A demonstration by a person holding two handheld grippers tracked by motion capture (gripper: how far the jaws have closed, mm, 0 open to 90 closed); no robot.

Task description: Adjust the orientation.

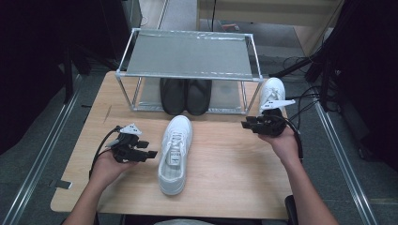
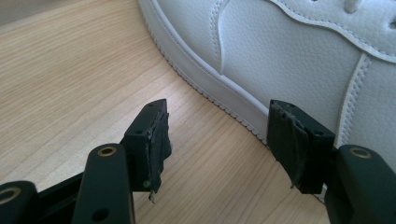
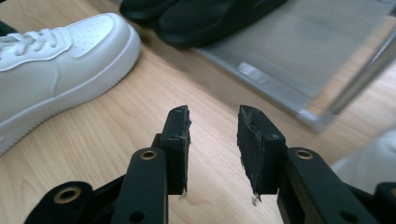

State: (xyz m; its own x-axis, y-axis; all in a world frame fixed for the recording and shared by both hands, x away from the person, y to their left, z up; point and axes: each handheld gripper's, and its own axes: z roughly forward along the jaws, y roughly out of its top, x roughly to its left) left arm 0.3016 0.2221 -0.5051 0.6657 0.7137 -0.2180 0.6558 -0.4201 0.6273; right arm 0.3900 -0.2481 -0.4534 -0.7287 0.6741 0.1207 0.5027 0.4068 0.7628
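1. From the high view, a white sneaker (image 1: 175, 154) lies lengthwise in the middle of the wooden desk (image 1: 234, 178), toe toward the metal shoe rack (image 1: 187, 55) at the far edge.
2. That view also shows a pair of black shoes (image 1: 186, 96) on the rack's bottom shelf, and a second white sneaker (image 1: 272, 90) beyond the rack's right leg, just behind the right gripper (image 1: 246, 125).
3. The left gripper (image 1: 149, 153) rests in the left hand just beside the middle sneaker's left flank, its fingers pointing at the shoe.
4. The left gripper view brings what the high view cannot: the fingers (image 2: 152, 140) stand wide apart with nothing between them but bare desk, and the sneaker's stitched side and sole edge (image 2: 299, 56) run right in front of them; the right-hand finger sits very close to the sole, and contact cannot be told.
5. The right gripper view looks across the desk toward the middle sneaker's toe (image 3: 60, 60) and the black shoes (image 3: 196, 14) on the rack's lower shelf (image 3: 299, 51).
6. Its fingers (image 3: 177, 140) are partly open, a moderate gap between them, holding nothing.
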